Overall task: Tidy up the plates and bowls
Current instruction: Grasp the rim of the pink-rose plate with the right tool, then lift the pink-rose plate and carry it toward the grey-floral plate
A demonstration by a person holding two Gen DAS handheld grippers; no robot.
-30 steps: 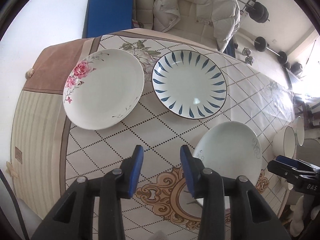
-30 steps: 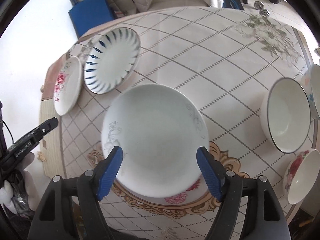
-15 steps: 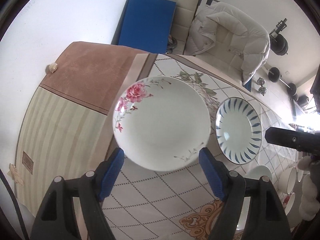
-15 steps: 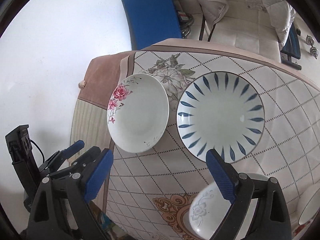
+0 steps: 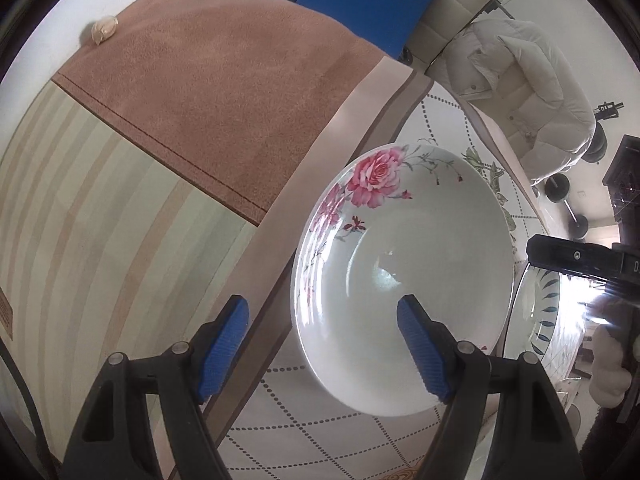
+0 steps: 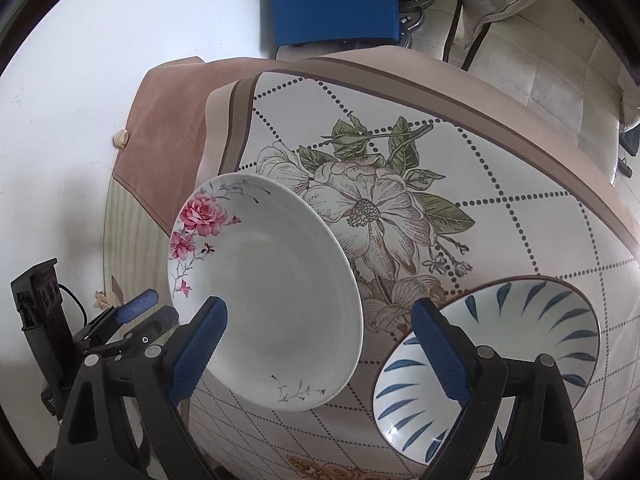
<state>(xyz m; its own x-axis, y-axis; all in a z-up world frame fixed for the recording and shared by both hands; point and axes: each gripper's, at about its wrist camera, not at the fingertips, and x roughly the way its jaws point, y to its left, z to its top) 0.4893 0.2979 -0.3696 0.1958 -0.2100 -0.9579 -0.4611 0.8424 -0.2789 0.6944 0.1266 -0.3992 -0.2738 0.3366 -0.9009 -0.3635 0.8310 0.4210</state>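
blue fingers (image 5: 420,356) of both grippers spread wide, empty, over the rose plate (image 5: 404,276).

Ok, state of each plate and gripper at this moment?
Rose plate: flat on tablecloth, empty, ungripped.
Blue-leaf plate: flat on tablecloth, empty, ungripped.
Left gripper: open, straddling rose plate's left rim.
Right gripper: open, holding nothing, above both plates.

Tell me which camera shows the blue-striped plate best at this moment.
The right wrist view. There most of the blue-striped plate shows, on the tablecloth beside the rose plate, with one finger of the right gripper across its near rim. The left wrist view catches only a sliver at the right edge.
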